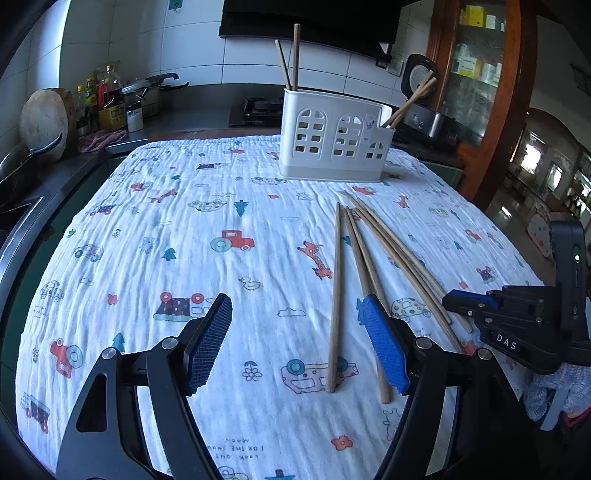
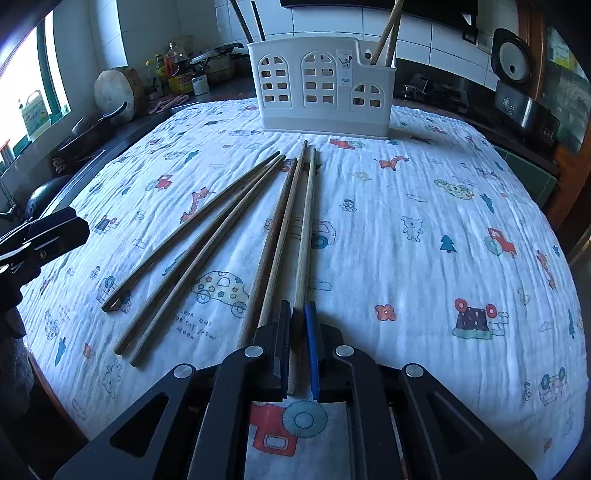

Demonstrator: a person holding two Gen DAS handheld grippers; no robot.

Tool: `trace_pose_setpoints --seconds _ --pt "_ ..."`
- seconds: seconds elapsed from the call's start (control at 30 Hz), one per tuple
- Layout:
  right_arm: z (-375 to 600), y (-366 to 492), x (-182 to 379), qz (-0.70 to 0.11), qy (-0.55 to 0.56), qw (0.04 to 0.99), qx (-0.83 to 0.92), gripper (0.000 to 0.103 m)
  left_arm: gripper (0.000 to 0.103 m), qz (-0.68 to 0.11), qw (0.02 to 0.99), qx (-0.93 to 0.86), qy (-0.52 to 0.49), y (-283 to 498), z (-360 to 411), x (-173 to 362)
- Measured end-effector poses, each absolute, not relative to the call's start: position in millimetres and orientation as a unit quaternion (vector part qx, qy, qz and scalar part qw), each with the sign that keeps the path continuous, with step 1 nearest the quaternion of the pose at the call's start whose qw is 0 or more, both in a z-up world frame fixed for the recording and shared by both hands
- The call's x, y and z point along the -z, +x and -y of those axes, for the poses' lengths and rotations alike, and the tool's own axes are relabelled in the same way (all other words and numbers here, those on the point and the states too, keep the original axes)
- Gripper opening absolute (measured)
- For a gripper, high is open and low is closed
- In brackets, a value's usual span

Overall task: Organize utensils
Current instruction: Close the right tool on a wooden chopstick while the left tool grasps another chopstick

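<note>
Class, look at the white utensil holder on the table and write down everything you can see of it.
The white utensil holder looks like plastic, shaped like a house front with arched, gridded window cut-outs and a plain base band. It stands upright at the far edge of the patterned cloth, apart from the loose chopsticks. Its top steps down at one end. Chopsticks stand in both ends: wooden ones at the lower end, mixed ones at the other.

One white utensil holder [image 2: 321, 79] stands on the table [image 2: 424, 229]; six loose chopsticks [image 2: 275, 236] lie in front of the holder; four more chopsticks [image 1: 291, 55] stand inside the holder, two at each end; two grippers.
</note>
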State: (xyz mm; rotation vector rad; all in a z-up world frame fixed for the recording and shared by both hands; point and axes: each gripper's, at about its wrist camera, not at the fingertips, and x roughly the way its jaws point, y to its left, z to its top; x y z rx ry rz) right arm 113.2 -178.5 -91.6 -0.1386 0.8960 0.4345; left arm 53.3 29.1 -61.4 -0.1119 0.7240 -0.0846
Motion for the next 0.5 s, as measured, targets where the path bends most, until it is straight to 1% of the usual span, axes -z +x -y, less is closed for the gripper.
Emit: trace_pose_setpoints --seconds 0.2,0.3,0.4,0.47,0.5 --pt "186.0 108.6 78.0 -0.407 -0.075 0.888 -0.199 0.007 0.069 -0.372 0.925 0.063 -0.046 59.8 -13.6 72.9" --pt "190.7 106.4 65.6 -0.390 -0.077 0.896 -0.197 0.007 0.066 -0.380 0.921 0.071 -0.047 64.2 -8.1 77.9" --pt "193.9 104.9 53.4 -0.373 -0.078 0.903 -0.198 0.007 0.060 -0.391 0.916 0.075 -0.048 69.2 -4.0 84.3" --pt "195.7 104.2 43.7 -0.359 -0.079 0.908 -0.199 0.007 0.052 -0.398 0.913 0.077 -0.050 72.0 -2.3 88.1" --pt "196.5 104.0 38.8 -0.353 -0.080 0.911 -0.199 0.007 0.049 -0.401 0.911 0.078 -0.051 72.9 -1.6 89.8"
